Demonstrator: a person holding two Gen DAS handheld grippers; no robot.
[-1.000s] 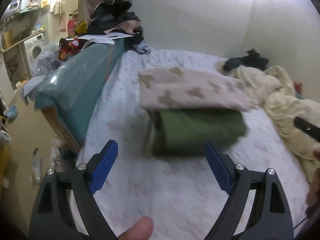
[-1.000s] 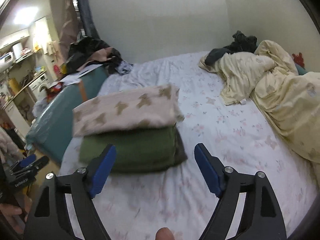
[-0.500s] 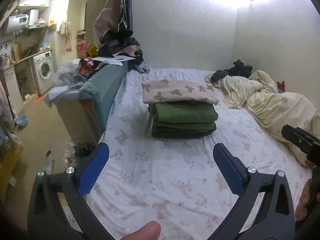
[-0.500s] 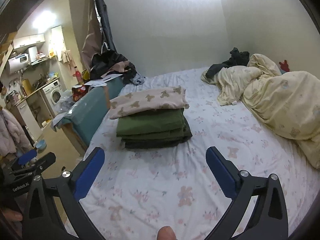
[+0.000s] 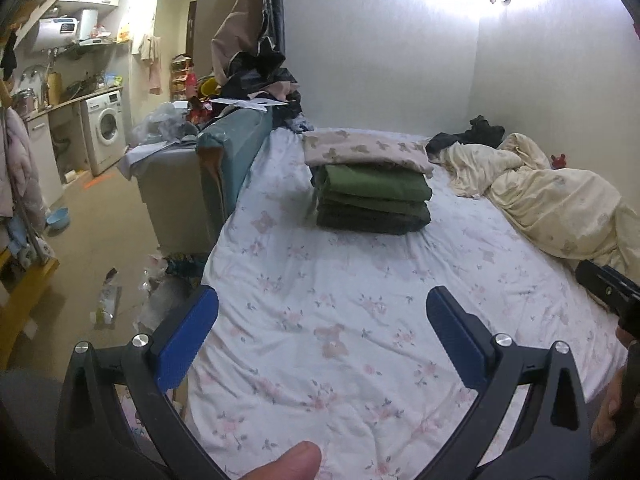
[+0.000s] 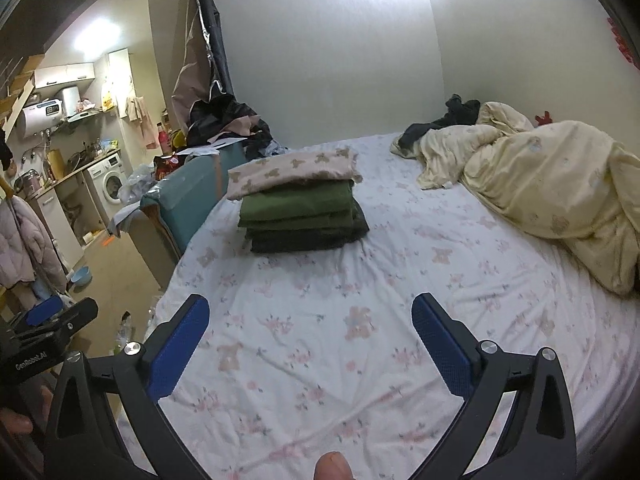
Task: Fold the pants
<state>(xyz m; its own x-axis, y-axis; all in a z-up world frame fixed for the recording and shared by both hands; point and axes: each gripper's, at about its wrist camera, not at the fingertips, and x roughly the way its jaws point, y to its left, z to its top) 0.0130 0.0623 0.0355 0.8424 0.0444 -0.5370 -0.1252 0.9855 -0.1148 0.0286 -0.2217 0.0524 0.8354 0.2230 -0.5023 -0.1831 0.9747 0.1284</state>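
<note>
A stack of folded pants (image 5: 374,196) lies on the flowered bed sheet (image 5: 340,312): a beige bear-print pair (image 5: 366,151) on top, green and dark pairs below. The stack also shows in the right wrist view (image 6: 300,216). My left gripper (image 5: 322,308) is open and empty, held over the near part of the bed, well back from the stack. My right gripper (image 6: 310,316) is open and empty, also well back from it. The right gripper's body shows at the left view's right edge (image 5: 608,292), and the left gripper at the right view's left edge (image 6: 44,324).
A rumpled cream duvet (image 6: 552,192) with dark clothes (image 6: 460,114) fills the bed's far right. A teal-wrapped box (image 5: 232,160) with piled clothes stands against the bed's left side. The floor (image 5: 80,240) with litter, a washing machine (image 5: 106,128) and a blue bowl lie to the left.
Both grippers have pulled back and up from the stack, which now looks smaller and farther away. The jaws stay open. The stack has not moved.
</note>
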